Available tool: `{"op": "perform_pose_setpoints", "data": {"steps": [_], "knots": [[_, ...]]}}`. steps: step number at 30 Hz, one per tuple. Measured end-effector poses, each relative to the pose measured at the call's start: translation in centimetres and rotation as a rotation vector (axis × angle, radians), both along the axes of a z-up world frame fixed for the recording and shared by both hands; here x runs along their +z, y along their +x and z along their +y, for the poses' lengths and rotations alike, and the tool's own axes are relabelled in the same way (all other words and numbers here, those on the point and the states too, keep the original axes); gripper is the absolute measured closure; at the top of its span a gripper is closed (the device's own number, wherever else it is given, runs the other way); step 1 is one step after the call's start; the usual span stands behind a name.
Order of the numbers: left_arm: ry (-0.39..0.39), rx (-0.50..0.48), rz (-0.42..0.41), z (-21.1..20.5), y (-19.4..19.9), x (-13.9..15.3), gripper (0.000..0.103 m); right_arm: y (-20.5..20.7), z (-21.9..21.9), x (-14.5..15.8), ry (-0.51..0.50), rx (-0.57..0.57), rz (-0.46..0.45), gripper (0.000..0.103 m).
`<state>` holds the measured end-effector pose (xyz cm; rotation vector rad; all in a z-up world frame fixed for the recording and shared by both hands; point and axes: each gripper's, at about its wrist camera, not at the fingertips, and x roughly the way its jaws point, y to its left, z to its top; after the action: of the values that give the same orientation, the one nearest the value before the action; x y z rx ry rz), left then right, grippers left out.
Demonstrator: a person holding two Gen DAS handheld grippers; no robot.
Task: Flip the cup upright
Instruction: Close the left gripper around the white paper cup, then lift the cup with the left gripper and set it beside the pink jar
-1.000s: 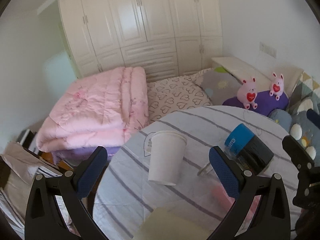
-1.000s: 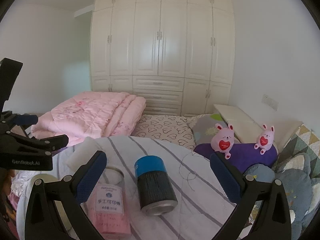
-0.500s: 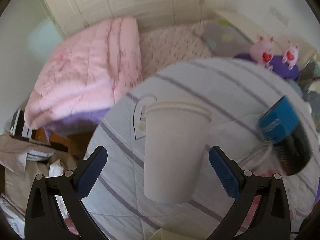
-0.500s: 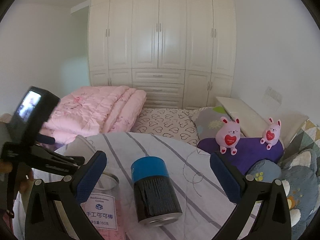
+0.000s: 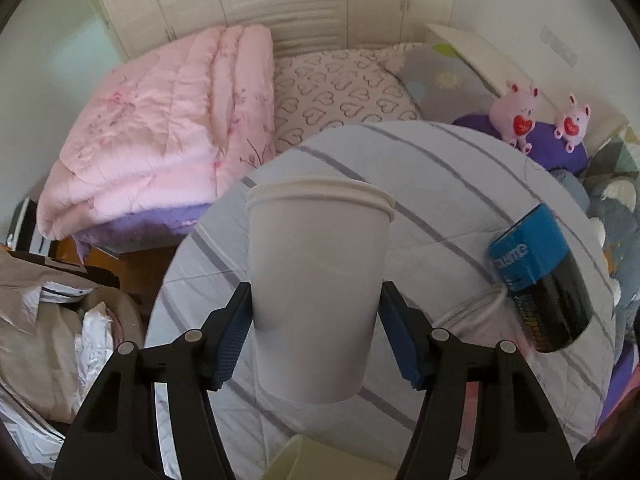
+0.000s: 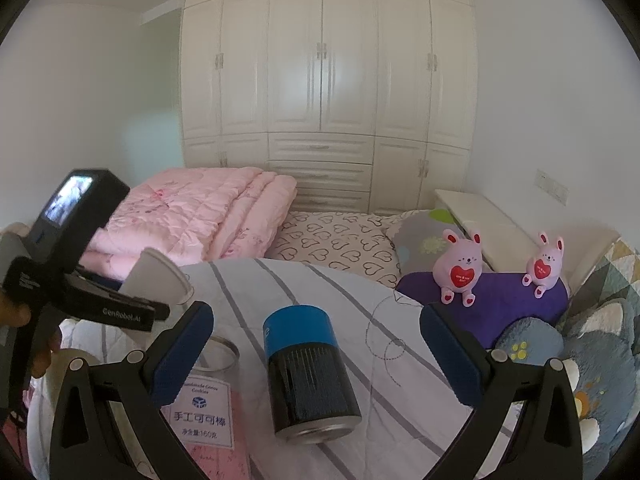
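Observation:
A white paper cup fills the middle of the left wrist view, rim towards the far side, over the striped table. My left gripper has its blue pads pressed on both sides of the cup's lower half. In the right wrist view the cup is tilted, rim to the right, and the left gripper holds it at the left. My right gripper is open wide and empty above the table.
A black can with a blue band lies on the table, also in the left wrist view. A clear jar with a pink label lies beside it. A pink quilt, pillows and two pink plush rabbits lie beyond.
My left gripper moved in around the cup and closed on it; its jaws were wide open before. The right gripper stayed open and barely moved.

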<state>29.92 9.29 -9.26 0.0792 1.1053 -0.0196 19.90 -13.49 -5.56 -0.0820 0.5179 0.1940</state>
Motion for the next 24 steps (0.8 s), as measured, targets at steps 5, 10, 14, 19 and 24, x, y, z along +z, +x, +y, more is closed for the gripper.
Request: {"op": "perform_pose_setpoints", "data": {"steps": [5,10,14,19,24], "knots": [[-0.001,-0.011,-0.060,-0.4,-2.0,2.3,0.039,-1.5,-0.2,0.9,0.003,0.007,-0.021,0.000],[-0.001,-0.027,-0.122,-1.3,-5.7,5.5,0.039,-3.6,-0.7,2.3,0.012,0.004,-0.048,0.000],[0.000,-0.042,-0.158,-2.2,-9.0,7.5,0.039,-5.6,-1.5,3.5,0.016,0.001,-0.075,0.000],[-0.007,-0.068,-0.200,-3.7,-13.1,9.1,0.039,-9.1,-2.6,4.6,0.025,-0.004,-0.102,0.000],[-0.019,-0.104,-0.217,-5.9,-17.2,9.5,0.039,-12.0,-3.6,5.1,0.031,-0.004,-0.112,0.000]]}}
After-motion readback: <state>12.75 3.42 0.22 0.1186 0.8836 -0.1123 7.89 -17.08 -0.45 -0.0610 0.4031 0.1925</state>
